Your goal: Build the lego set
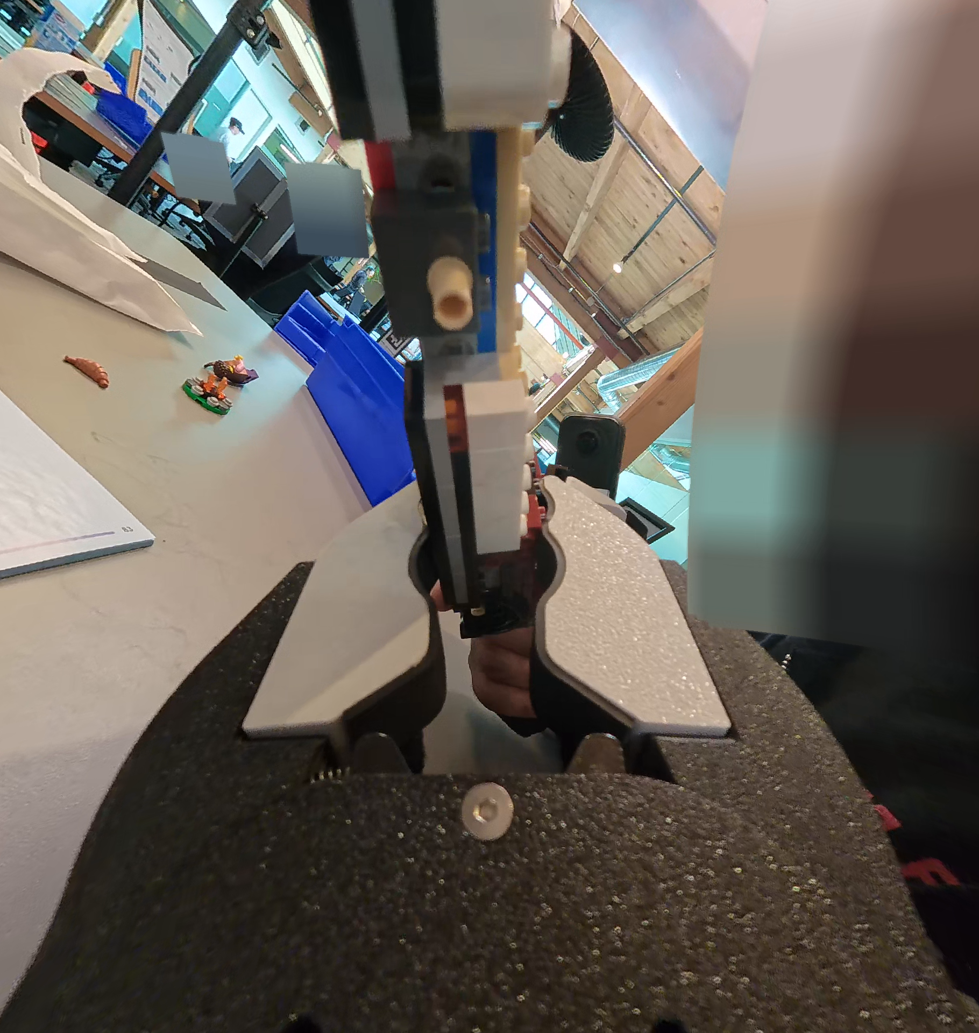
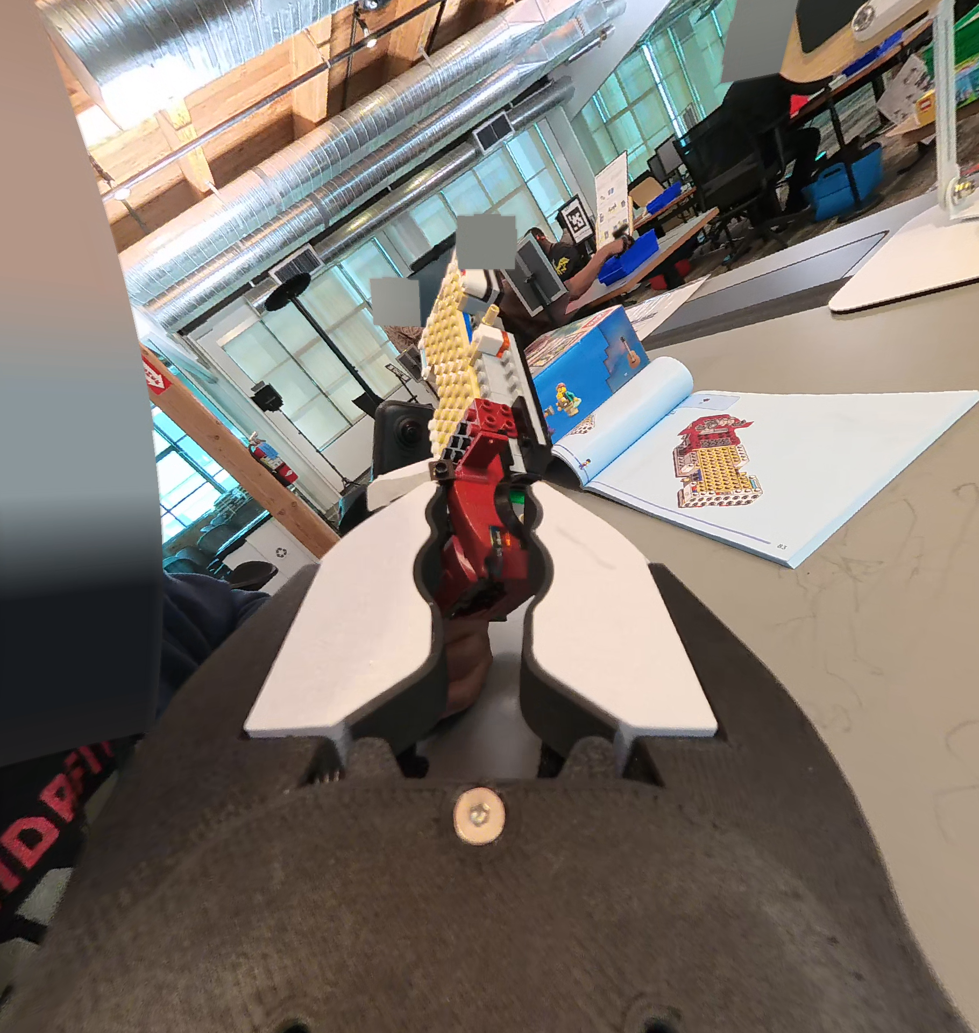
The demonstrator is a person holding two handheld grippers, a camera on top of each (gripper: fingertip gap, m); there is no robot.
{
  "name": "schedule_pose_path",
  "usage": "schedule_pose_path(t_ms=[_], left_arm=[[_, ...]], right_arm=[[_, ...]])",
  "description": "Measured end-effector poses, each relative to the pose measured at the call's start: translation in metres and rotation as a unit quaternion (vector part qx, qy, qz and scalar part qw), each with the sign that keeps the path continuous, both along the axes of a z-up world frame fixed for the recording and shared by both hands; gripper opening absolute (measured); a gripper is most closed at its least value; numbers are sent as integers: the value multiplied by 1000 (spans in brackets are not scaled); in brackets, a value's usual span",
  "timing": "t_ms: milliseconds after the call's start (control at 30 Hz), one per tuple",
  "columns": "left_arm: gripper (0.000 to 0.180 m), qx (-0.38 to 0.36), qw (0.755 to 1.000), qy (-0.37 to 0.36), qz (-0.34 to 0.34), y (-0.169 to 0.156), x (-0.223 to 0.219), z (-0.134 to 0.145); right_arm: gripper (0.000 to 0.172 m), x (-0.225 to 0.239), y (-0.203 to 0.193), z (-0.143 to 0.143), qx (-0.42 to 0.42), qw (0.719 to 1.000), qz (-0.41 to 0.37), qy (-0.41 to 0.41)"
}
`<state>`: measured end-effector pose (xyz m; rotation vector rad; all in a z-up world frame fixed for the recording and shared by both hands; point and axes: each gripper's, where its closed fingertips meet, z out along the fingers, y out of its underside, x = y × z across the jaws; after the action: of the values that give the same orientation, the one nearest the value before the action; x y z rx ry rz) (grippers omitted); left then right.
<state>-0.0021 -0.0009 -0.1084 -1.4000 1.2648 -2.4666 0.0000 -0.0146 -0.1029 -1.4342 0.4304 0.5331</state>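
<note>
A long brick model (image 1: 470,475) is clamped at its near, dark-red end by both the left gripper (image 1: 481,536) and right gripper (image 2: 484,536), jaws part-open around it, its long axis running straight away over the grey table (image 2: 811,643) towards the open booklet (image 2: 811,475).

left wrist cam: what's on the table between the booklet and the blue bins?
Left wrist view: between the booklet and the blue bins lie a small brown piece and a little brick campfire; otherwise bare table.
</note>
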Motion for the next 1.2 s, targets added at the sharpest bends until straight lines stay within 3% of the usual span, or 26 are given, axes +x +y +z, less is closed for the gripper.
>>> schedule_pose_path(t_ms=[1200], left_arm=[[32,46,997,40,38,-1,6,-6]], right_arm=[[25,8,1,-8,2,984,55,169]])
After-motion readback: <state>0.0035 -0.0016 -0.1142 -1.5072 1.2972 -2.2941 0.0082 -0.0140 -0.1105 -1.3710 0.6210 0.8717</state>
